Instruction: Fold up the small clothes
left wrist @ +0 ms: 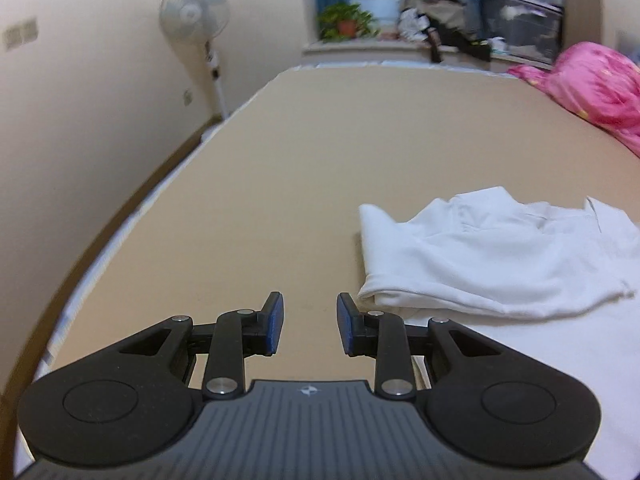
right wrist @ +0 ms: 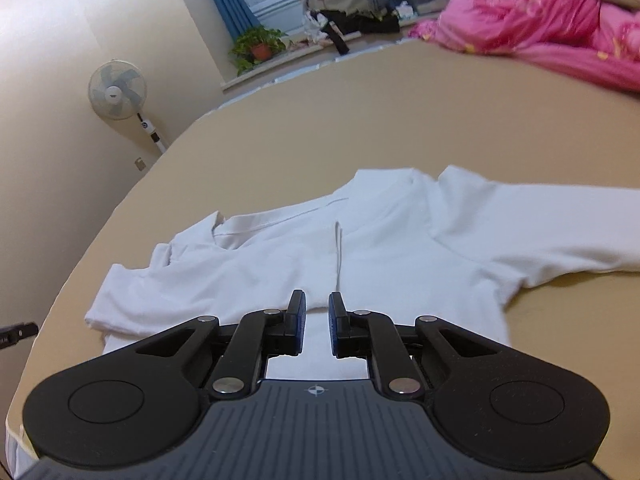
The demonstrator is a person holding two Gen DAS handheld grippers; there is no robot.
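White cotton dominates both views: a small shirt (right wrist: 360, 248) lies spread on the tan bed (right wrist: 360, 120), one sleeve folded over at 9 o'clock, the other stretched flat toward 3 o'clock. The right tool (right wrist: 317, 322) hovers over the shirt's near hem with its jaws a little apart, grasping nothing. The left tool (left wrist: 310, 326) stands released, jaws wide, above bare bed just beside the shirt (left wrist: 500, 256), which sits at its 2 o'clock. A pink quilt (right wrist: 540, 20) is heaped at the bed's far 1 o'clock corner. A standing fan (left wrist: 196, 12) is by the wall at 11 o'clock.
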